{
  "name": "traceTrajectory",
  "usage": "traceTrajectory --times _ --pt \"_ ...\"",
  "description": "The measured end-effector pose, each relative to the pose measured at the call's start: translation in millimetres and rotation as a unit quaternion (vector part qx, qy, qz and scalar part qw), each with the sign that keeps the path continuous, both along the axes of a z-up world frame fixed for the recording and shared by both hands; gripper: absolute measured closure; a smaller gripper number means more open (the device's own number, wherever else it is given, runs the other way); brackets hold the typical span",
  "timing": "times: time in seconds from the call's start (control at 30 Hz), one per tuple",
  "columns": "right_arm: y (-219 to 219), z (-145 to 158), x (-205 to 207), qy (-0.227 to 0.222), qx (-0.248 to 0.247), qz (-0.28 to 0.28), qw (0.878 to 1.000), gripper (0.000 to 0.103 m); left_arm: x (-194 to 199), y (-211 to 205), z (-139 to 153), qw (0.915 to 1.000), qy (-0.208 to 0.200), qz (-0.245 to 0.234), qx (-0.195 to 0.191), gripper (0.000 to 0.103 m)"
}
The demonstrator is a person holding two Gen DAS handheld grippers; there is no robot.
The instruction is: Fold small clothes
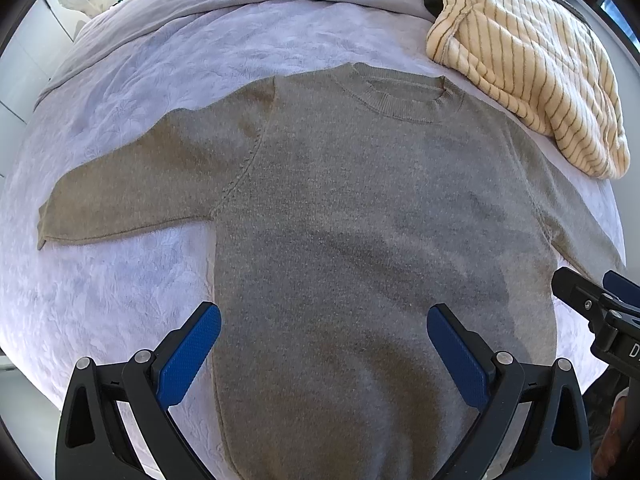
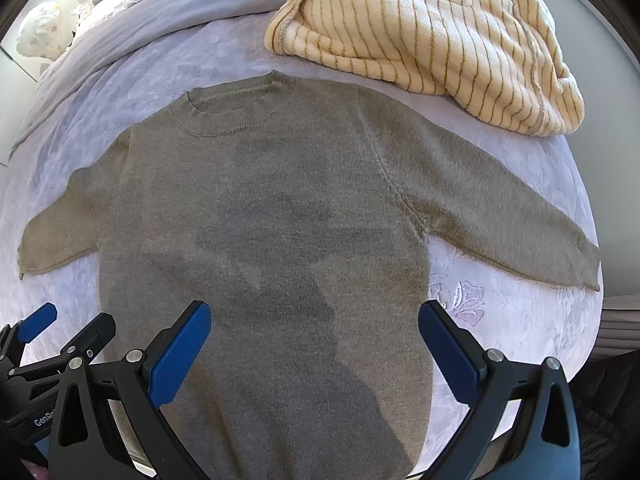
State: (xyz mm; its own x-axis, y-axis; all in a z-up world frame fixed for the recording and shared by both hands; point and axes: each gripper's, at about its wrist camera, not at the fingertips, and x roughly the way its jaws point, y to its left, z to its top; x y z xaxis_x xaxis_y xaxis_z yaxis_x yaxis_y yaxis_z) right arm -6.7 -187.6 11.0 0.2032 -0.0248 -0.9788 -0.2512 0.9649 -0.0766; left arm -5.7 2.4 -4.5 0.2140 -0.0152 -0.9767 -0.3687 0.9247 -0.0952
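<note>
Sweater [image 1: 360,208] lies flat, face up on the bed [image 1: 120,280], both sleeves spread, collar far side. Left gripper [image 1: 324,344] and right gripper [image 2: 316,340] hover over its lower body, jaws spread, holding nothing. Striped blanket [image 2: 432,28] beyond collar.

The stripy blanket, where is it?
The stripy blanket lies bunched on the bed, at the top right of both views, just beyond the sweater's right shoulder.
</note>
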Motion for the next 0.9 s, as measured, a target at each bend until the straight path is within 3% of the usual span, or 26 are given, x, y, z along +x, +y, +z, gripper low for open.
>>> traceTrajectory --times 0.47,0.57,0.63,0.73,0.9 --pt "0.1 -6.2 -4.5 0.018 0.016 -0.001 1.000 0.000 -4.5 2.9 -2.6 0.9999 0.000 0.000 -0.013 0.000" --pt "-0.1 -7.9 -6.7 0.039 0.059 -0.003 0.997 0.000 -4.2 2.9 -2.6 0.9998 -0.005 0.000 -0.018 0.000" --pt "-1.0 -5.6 -5.8 0.077 0.120 -0.007 0.990 0.000 -5.8 3.3 -3.1 0.9997 -0.007 0.000 -0.023 0.000" --pt "-1.0 -7.7 -5.9 0.050 0.081 -0.006 0.995 0.000 -5.3 3.9 -3.3 0.9997 -0.007 0.003 -0.024 0.000" --pt "-1.4 -9.7 -6.4 0.034 0.064 -0.003 0.997 0.000 -5.0 4.9 -2.8 0.9995 -0.007 0.005 -0.029 0.000"
